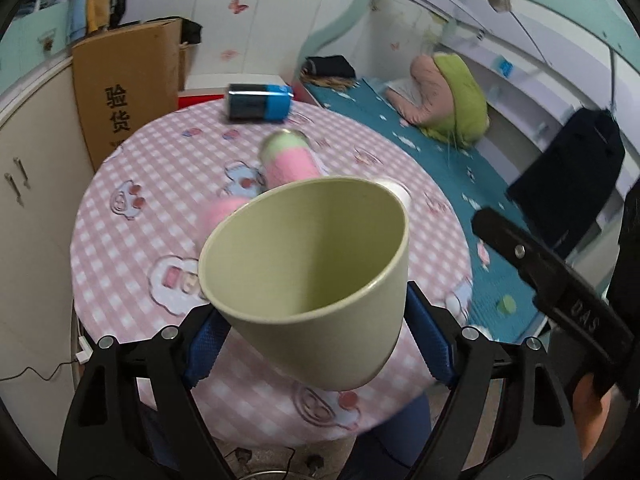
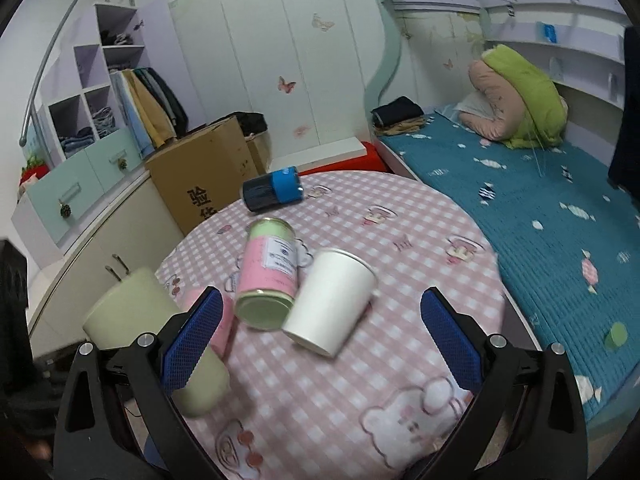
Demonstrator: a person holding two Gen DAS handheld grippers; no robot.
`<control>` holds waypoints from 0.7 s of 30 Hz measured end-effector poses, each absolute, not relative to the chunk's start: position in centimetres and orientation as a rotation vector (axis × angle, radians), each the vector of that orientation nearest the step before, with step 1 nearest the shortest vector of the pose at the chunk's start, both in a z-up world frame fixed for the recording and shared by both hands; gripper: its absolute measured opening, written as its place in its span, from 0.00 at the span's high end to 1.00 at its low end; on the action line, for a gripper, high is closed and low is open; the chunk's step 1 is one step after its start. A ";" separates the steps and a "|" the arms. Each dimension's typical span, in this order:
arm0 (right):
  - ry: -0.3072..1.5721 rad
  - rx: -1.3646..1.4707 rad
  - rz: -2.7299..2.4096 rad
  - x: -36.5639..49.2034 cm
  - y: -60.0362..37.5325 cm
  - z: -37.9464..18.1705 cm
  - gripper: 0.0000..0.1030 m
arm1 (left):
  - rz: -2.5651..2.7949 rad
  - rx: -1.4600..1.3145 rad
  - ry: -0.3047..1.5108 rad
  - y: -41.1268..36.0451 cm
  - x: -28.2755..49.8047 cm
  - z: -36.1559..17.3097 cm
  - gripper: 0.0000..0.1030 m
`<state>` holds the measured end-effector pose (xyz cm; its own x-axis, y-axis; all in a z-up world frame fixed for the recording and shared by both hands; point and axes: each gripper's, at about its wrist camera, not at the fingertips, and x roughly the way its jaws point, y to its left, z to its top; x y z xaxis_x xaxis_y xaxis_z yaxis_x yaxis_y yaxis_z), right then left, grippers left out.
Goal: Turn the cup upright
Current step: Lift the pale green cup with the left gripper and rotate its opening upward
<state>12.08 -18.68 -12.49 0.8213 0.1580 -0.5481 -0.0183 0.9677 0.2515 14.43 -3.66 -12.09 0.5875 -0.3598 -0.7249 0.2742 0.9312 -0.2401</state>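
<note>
My left gripper (image 1: 316, 344) is shut on a pale green cup (image 1: 308, 276), held above the round table with its open mouth tilted up toward the camera. The same green cup (image 2: 132, 316) shows at the left of the right wrist view, partly behind my left blue finger pad (image 2: 192, 340). My right gripper (image 2: 320, 344) is open and empty above the table. A white cup (image 2: 330, 300) lies on its side between and beyond its fingers. A pink cup (image 2: 202, 304) sits mostly hidden by the green cup.
A pink-and-green can (image 2: 268, 276) lies on its side next to the white cup. A blue-and-black can (image 2: 272, 189) lies at the table's far edge. The pink checked table (image 2: 400, 240) stands between a cardboard box (image 2: 200, 176) and a teal bed (image 2: 540, 220).
</note>
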 end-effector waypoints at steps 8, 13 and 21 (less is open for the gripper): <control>0.623 0.253 0.079 10.6 -20.4 -13.2 0.07 | -0.417 -0.067 0.965 -5.7 13.5 -14.6 0.20; 0.657 0.254 0.095 11.0 -20.2 -14.1 0.07 | -0.422 -0.052 0.991 -6.4 14.9 -15.8 0.20; 0.699 0.248 0.110 12.5 -19.6 -15.3 0.07 | -0.428 -0.038 1.004 -6.9 17.2 -16.6 0.20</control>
<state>12.49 -19.64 -15.32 0.7614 0.1825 -0.6221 -0.0172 0.9649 0.2621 17.15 -6.91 -16.63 0.4610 -0.3653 -0.8088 0.3311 0.9163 -0.2251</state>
